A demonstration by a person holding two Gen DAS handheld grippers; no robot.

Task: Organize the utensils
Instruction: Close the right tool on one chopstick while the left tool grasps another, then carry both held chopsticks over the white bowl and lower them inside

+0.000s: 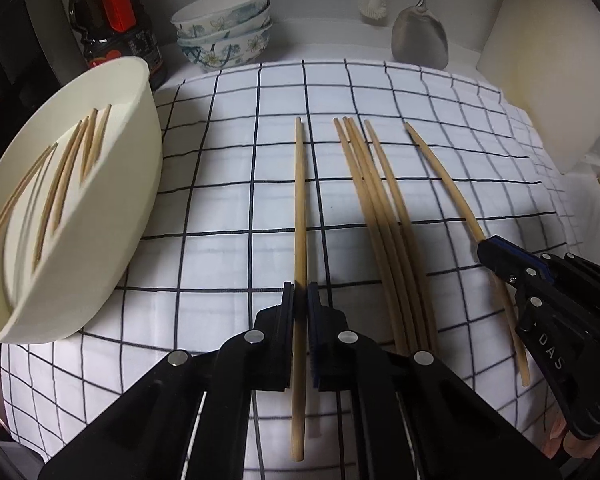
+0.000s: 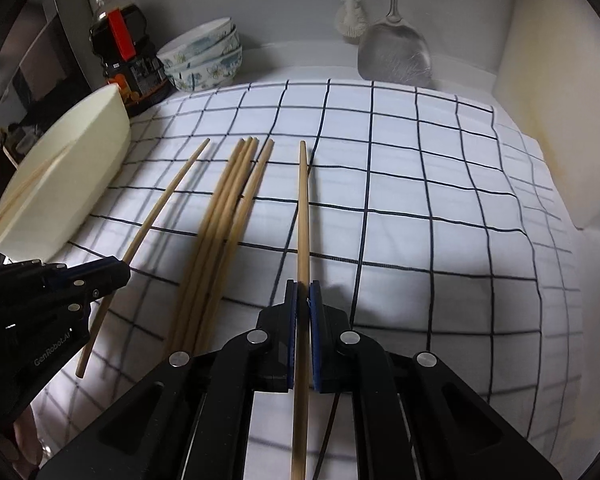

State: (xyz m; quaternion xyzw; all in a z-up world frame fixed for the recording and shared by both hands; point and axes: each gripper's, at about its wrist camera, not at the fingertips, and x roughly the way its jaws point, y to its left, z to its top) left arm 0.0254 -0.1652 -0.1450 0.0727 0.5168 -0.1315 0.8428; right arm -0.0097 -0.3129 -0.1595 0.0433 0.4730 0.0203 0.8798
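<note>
My left gripper [image 1: 301,288] is shut on a single wooden chopstick [image 1: 299,200] that runs along its fingers over the checked cloth [image 1: 220,208]. My right gripper [image 2: 303,285] is shut on another chopstick [image 2: 303,216]; it also shows in the left wrist view [image 1: 485,247], gripping the rightmost chopstick [image 1: 440,172]. Several loose chopsticks [image 1: 376,200] lie bundled on the cloth between the two held ones, also seen in the right wrist view [image 2: 228,208]. A cream oval tub [image 1: 112,200] at the left holds several chopsticks [image 1: 64,184].
At the back stand a dark sauce bottle [image 1: 112,20], stacked floral bowls [image 1: 224,28], a hanging metal spatula [image 1: 420,36] and a brush [image 1: 374,0]. A pale cutting board [image 1: 548,80] leans at the right. The left gripper shows in the right wrist view [image 2: 116,272].
</note>
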